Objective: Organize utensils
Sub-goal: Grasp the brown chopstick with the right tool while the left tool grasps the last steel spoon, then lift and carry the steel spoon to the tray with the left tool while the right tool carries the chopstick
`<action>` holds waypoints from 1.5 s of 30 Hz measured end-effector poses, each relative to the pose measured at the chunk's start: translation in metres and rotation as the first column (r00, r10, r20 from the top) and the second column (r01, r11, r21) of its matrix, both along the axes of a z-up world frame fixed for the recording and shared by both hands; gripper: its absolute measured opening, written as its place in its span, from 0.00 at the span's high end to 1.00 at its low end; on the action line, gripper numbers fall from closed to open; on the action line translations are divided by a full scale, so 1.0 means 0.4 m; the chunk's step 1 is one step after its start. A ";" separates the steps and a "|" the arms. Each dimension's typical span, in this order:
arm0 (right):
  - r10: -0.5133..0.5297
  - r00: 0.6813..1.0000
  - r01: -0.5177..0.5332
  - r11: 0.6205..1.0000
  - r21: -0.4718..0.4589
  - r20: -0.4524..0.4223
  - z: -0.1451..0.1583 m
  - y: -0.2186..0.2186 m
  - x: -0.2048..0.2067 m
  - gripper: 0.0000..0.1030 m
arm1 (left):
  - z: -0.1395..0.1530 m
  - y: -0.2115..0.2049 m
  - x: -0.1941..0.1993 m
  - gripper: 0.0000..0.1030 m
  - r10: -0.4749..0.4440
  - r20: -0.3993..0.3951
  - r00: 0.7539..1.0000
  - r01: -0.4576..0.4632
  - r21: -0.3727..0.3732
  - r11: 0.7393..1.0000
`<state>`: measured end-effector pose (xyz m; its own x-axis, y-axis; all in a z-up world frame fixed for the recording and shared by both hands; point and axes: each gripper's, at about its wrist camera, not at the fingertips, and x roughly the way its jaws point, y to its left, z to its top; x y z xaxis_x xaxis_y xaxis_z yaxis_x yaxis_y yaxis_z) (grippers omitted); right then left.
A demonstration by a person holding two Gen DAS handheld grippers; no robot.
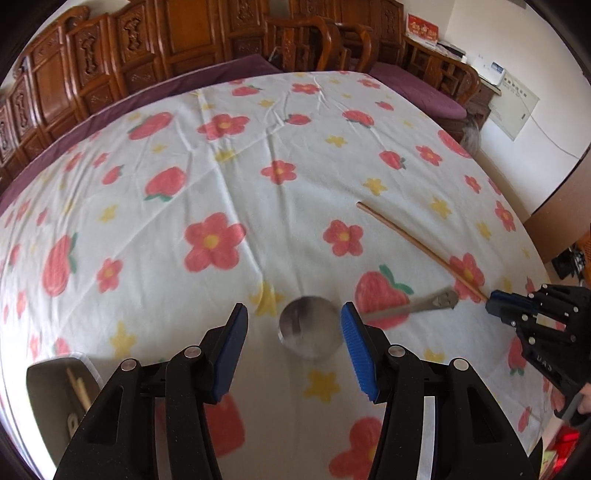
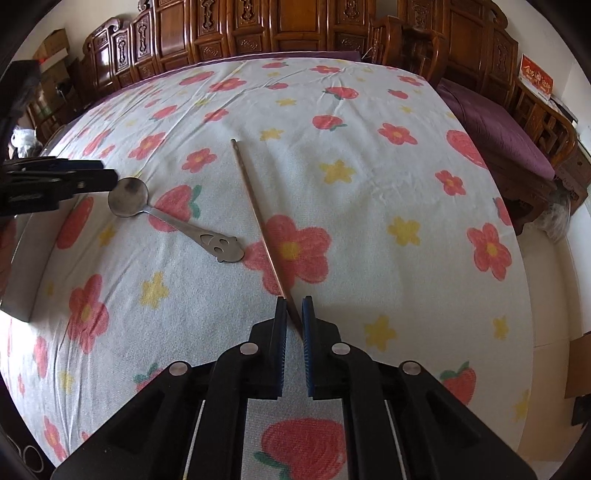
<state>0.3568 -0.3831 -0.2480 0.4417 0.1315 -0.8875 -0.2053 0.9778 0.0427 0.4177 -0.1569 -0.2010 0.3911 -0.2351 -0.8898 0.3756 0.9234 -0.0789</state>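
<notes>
Home living or dining room: carved wooden cabinets [image 2: 258, 29] beyond tongs, cushioned wooden bench [image 2: 517, 147] right, floral cloth [image 1: 258, 184] on worktop.

On the tabletop [image 2: 369, 177] I see the spoon [image 2: 166, 218] lying to the left of the chopstick [image 2: 258, 218], its handle end just beside the stick's shaft but apart from it. My left gripper [image 1: 293, 317] sits over the spoon's bowl with the bowl between its jaws, while my right gripper [image 2: 293, 310] has the chopstick's near end between its jaws. A tray [image 1: 48, 398] lies at the left, near the spoon, and wooden chairs [image 2: 406, 48] stand behind the tabletop.
</notes>
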 end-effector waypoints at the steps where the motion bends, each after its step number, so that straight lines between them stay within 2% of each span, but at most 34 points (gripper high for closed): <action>1: -0.001 1.000 0.001 1.000 0.001 0.001 0.000 0.000 0.000 0.91 | -0.007 -0.002 0.007 0.51 -0.004 -0.011 1.000 0.004 -0.001 1.000; 6: -0.009 1.000 0.008 1.000 0.028 0.013 -0.001 -0.009 -0.002 0.91 | -0.040 -0.012 0.031 0.52 -0.013 -0.055 0.998 0.014 0.006 1.000; 8: -0.010 1.000 0.009 0.999 0.033 0.014 -0.001 -0.012 -0.002 0.91 | -0.046 -0.012 0.031 0.59 -0.016 -0.071 0.997 0.016 -0.002 1.000; 10: -0.009 1.000 0.008 0.999 0.033 0.015 -0.001 -0.012 -0.002 0.91 | -0.052 -0.011 0.027 0.72 -0.019 -0.087 0.996 0.018 -0.011 1.000; 13: -0.010 1.000 0.009 0.999 0.034 0.016 -0.001 -0.012 -0.002 0.91 | -0.054 -0.009 0.011 0.83 -0.017 -0.089 0.996 0.018 0.010 1.000; 19: -0.021 1.000 0.021 0.999 0.039 0.013 -0.002 -0.012 -0.003 0.91 | -0.039 -0.002 -0.041 0.93 -0.040 -0.090 0.995 0.039 -0.009 0.999; 23: -0.031 1.000 0.030 0.998 0.046 0.005 -0.002 -0.014 0.000 0.91 | -0.017 0.000 -0.100 0.96 -0.047 -0.062 0.997 0.045 -0.029 0.999; 28: -0.057 0.998 0.058 0.997 0.058 -0.021 0.002 -0.009 -0.008 0.95 | 0.017 0.027 -0.172 0.97 0.009 -0.036 0.999 -0.011 -0.051 0.999; 39: -0.006 1.000 0.006 0.998 0.063 -0.009 0.033 0.071 -0.089 0.95 | 0.040 0.054 -0.307 0.99 -0.001 0.006 1.000 0.001 -0.034 0.999; 45: 0.025 1.000 -0.025 0.997 0.071 0.002 0.054 0.117 -0.133 0.95 | 0.070 0.097 -0.368 1.00 0.065 0.079 0.995 -0.062 -0.045 0.997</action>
<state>0.3035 -0.3362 -0.2264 0.4388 0.2052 -0.8749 -0.2295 0.9669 0.1117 0.2703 -0.1180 -0.1730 0.4760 -0.2447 -0.8447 0.3229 0.9420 -0.0909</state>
